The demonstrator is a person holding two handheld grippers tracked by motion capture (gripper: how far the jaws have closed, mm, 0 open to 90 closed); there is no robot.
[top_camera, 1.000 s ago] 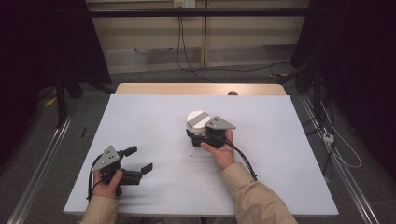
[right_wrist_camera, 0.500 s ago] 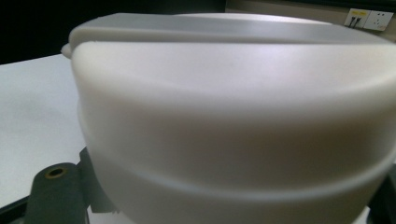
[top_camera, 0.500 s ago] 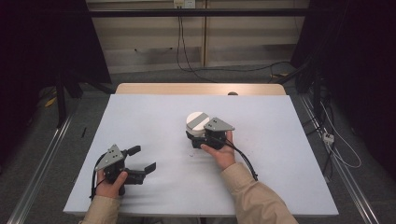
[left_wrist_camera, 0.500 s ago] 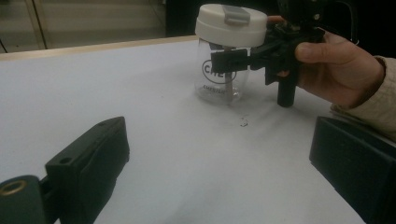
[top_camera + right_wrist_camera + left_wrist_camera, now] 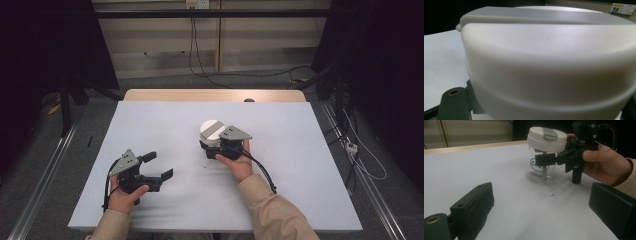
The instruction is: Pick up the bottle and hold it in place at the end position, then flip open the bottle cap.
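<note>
While the jar (image 5: 541,160) stands mid-table (image 5: 150,125), clamped: lidded clear jar, upright.
Right hand-held gripper (image 5: 549,160) grips its glass below the white lid (image 5: 547,138); left hand-held gripper (image 5: 157,166) gapes wide, well apart. Best kept level, squeeze steady.

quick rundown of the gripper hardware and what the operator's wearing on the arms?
Left gripper and right gripper: black bodies with two blocky black jaws, a grey three-cornered plate on top of each, and a black cable trailing back along the forearm. A brass-coloured insert shows at a jaw base. Both forearms wear beige long sleeves.
</note>
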